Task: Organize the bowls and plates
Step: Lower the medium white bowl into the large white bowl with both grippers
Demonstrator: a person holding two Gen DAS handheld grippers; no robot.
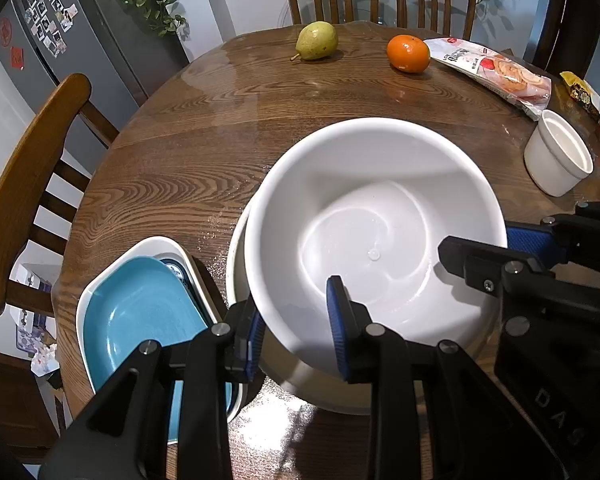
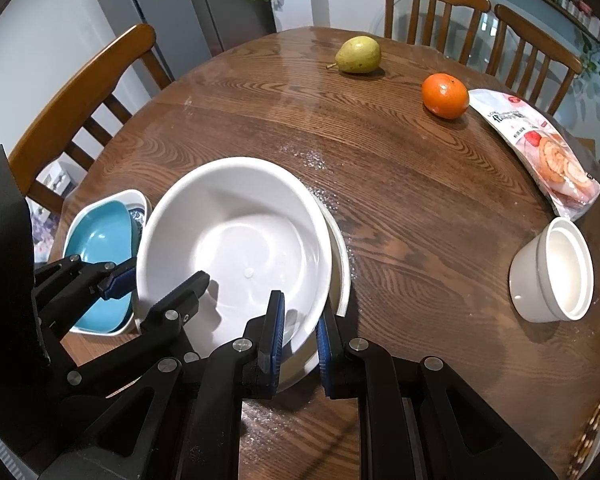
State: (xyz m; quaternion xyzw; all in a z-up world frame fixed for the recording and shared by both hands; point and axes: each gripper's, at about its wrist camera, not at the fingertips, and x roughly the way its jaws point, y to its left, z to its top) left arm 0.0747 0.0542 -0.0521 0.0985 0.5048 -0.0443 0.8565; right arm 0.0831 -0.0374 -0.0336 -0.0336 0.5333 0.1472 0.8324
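A large white bowl (image 1: 376, 216) (image 2: 236, 236) sits tilted in a second, wider white bowl (image 1: 236, 264) (image 2: 340, 256) on the round wooden table. My left gripper (image 1: 296, 316) straddles the large bowl's near-left rim, one blue pad inside, one outside; it also shows in the right wrist view (image 2: 160, 280). My right gripper (image 2: 300, 328) straddles the near-right rim the same way; it also shows in the left wrist view (image 1: 484, 248). A blue plate (image 1: 140, 312) (image 2: 100, 248) lies in a white squarish dish (image 1: 156, 246) (image 2: 134, 196) to the left.
A small white cup (image 1: 556, 156) (image 2: 552, 272) stands at the right. A pear (image 1: 317, 40) (image 2: 359, 55), an orange (image 1: 408, 53) (image 2: 445, 95) and a snack bag (image 1: 496, 72) (image 2: 540, 152) lie at the far side. Wooden chairs (image 1: 32, 184) surround the table.
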